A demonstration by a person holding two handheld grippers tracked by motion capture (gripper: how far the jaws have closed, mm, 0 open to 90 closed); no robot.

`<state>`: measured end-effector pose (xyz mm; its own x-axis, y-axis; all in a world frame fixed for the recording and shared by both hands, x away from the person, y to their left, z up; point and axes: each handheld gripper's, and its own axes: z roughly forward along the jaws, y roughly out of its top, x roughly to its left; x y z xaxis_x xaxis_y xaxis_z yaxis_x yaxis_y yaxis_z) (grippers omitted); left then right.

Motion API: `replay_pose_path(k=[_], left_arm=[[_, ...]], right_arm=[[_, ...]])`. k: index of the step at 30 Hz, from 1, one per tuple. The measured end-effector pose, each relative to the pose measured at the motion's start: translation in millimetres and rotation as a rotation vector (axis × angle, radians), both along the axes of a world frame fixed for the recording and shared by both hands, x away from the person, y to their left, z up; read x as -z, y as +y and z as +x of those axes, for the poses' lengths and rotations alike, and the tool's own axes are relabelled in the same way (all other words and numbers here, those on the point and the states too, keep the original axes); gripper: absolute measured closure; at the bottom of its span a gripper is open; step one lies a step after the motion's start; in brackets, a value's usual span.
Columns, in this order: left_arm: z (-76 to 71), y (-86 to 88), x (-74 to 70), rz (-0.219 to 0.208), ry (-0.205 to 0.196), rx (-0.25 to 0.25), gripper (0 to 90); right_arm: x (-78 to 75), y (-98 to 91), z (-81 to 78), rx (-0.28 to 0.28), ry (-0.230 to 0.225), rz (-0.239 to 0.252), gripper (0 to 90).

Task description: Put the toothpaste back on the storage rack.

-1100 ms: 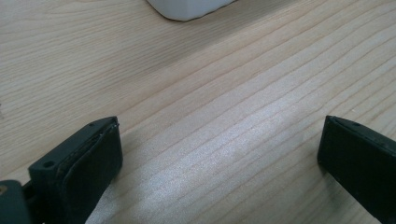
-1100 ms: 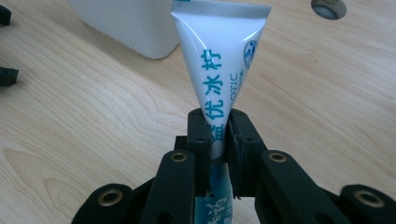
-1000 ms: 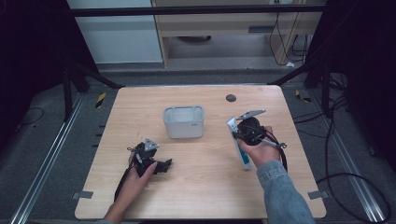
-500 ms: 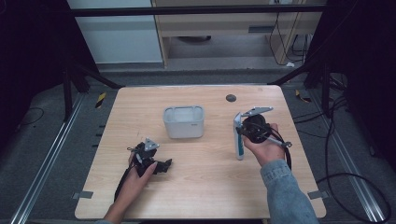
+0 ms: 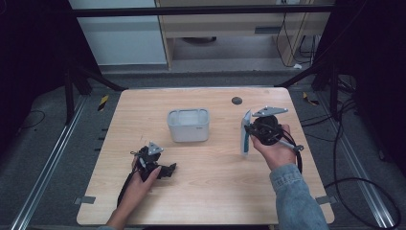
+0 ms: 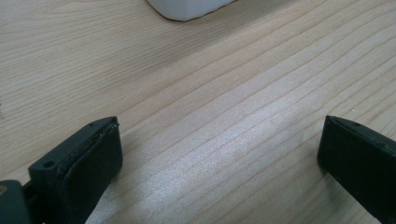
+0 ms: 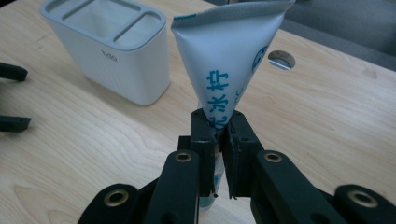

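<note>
On the wooden table (image 5: pixel 215 191), a person held a gripper in each hand. The right gripper (image 5: pixel 249 130), at about three o'clock from the white holder (image 5: pixel 188 125), had its jaws clamped on a white tube (image 5: pixel 245 136) with blue print, crimped end up, in the air over the table. The left gripper (image 5: pixel 168 170), at about seven o'clock from the holder, rested low with its jaws spread wide and nothing between them.
</note>
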<state>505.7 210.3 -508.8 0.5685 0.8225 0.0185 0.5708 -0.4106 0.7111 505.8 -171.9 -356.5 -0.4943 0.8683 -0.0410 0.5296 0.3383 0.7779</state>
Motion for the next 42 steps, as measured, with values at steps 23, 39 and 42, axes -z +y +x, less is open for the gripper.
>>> replay_pose_path(k=[23,39,42], left_arm=[[-0.7,0.2,0.0,0.001,0.0,0.0,0.0],[-1.0,-0.4,0.1,-0.001,-0.003,-0.009,0.0],[-1.0,-0.6,0.1,-0.001,-0.002,-0.01,0.0]], right_arm=[[-21.5,36.5,5.8,-0.004,-0.202,0.137,83.3],[-52.1,65.1,18.4,0.011,-0.267,0.14,83.3],[-59.2,68.1,19.7,0.021,-0.278,0.14,83.3]])
